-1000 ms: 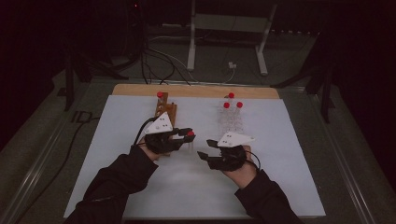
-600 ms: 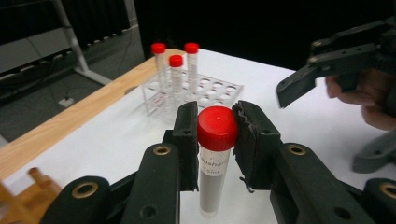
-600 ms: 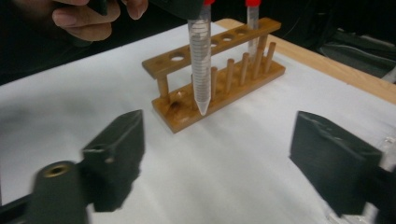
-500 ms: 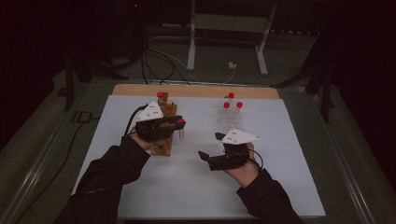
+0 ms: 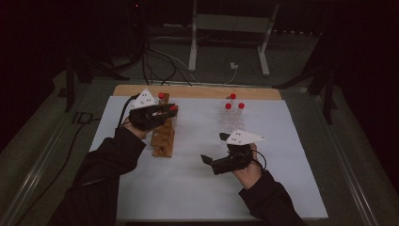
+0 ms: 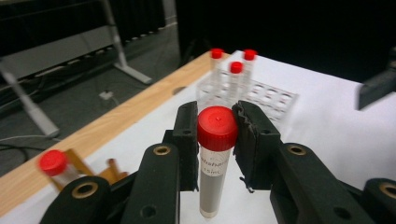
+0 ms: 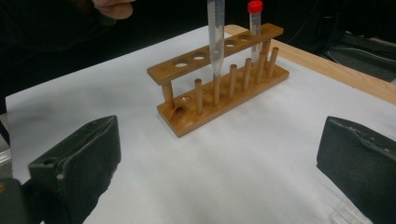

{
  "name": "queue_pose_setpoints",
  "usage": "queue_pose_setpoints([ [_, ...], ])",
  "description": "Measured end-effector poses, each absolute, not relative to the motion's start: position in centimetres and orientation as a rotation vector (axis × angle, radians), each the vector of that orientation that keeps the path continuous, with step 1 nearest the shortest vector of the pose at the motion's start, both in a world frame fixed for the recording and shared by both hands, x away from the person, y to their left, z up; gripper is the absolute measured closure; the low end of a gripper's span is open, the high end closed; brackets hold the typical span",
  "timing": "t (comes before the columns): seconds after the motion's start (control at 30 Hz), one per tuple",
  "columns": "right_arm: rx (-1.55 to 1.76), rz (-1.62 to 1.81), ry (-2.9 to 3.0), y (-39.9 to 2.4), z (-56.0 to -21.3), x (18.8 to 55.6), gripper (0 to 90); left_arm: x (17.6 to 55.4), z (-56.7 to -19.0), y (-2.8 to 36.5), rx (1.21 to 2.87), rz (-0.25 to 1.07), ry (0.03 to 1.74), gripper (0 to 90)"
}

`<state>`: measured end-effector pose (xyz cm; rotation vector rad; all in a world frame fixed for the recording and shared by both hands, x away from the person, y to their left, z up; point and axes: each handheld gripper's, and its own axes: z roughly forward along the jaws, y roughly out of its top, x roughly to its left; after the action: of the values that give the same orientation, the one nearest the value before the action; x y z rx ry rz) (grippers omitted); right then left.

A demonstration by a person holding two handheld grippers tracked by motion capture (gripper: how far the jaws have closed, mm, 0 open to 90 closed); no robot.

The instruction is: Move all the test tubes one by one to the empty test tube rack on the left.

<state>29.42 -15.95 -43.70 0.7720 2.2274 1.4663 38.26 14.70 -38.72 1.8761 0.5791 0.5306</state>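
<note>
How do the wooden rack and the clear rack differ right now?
The wooden rack is brown, with pegs and round holes, and holds one red-capped tube; the clear rack is see-through plastic and holds three. The left tool carries a tube above the wooden rack; nothing hangs over the clear one. Both stand on the white sheet.

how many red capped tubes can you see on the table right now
5. Three stand in the clear rack. One stands at the far end of the wooden rack. One is clamped in the left gripper. Others may be hidden.
</note>
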Motion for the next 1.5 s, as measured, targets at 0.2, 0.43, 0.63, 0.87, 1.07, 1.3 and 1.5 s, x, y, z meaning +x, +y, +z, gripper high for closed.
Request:
queue_pose_setpoints([
  [0.2,0.777,1.474,2.223,-16.1,-43.7,29.5,0.0,39.4,-38.3,15.4,1.846,0.577,0.626,72.1],
  [0.43,0.774,1.477,2.222,-16.1,-43.7,29.5,0.0,40.9,-38.2,16.1,1.804,0.621,0.693,72.0],
  [0.63,0.773,1.475,2.224,-16.2,-43.7,29.5,0.0,42.2,-38.5,16.6,1.757,0.665,0.756,72.0],
  [0.87,0.773,1.477,2.228,-16.3,-43.8,29.5,0.0,43.4,-38.9,17.0,1.71,0.71,0.818,72.0],
  [1.07,0.77,1.477,2.23,-16.3,-43.8,29.5,0.0,44.0,-39.9,17.0,1.675,0.749,0.857,72.0],
  [1.3,0.772,1.477,2.232,-16.4,-43.8,29.4,0.0,44.6,-41.2,16.9,1.684,0.737,0.9,72.0],
  [1.5,0.773,1.478,2.239,-16.4,-43.8,29.5,0.0,45.0,-42.3,16.7,1.707,0.725,0.926,72.0],
])
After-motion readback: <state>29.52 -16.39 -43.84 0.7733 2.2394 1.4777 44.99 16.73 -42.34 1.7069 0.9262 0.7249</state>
